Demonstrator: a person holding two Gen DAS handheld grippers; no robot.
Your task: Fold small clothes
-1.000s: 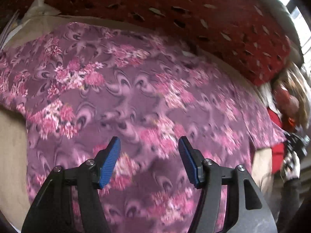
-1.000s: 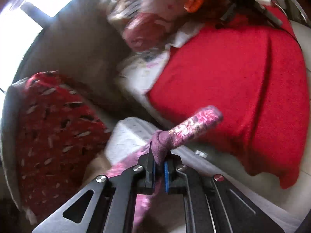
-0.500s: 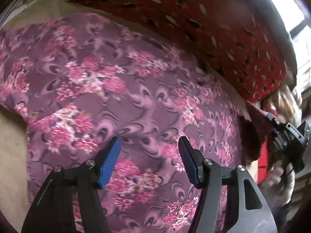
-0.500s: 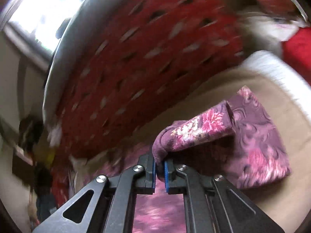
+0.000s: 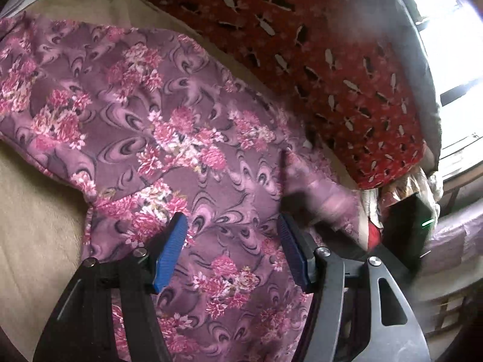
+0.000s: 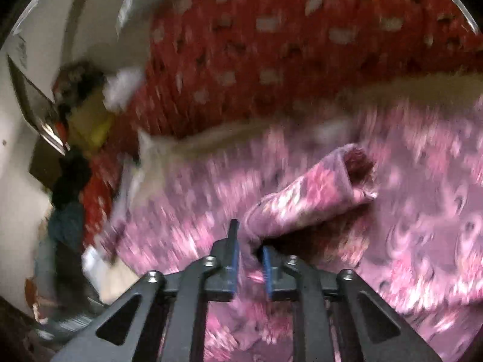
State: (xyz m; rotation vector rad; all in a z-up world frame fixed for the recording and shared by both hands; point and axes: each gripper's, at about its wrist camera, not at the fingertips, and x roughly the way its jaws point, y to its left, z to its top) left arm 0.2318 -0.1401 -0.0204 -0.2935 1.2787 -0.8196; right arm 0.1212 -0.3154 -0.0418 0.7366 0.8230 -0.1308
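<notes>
Floral garment (image 5: 187, 138), sleeve (image 6: 317, 199) pointing up-right from right gripper (image 6: 249, 259) jaws' clamp; left gripper (image 5: 232, 253) jaws apart.

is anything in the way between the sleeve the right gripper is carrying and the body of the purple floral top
Nothing visible. The right gripper holds the sleeve directly over the floral top, with only bare fabric beneath; motion blur hides fine detail.

Our left gripper (image 5: 232, 253) hangs with its blue pads (image 5: 169, 255) spread wide, nothing between them. Our right gripper (image 6: 250, 264) has its pads (image 6: 232, 265) drawn close on a rolled sleeve (image 6: 314, 199), with a narrow gap showing between them, though this view is blurred
</notes>
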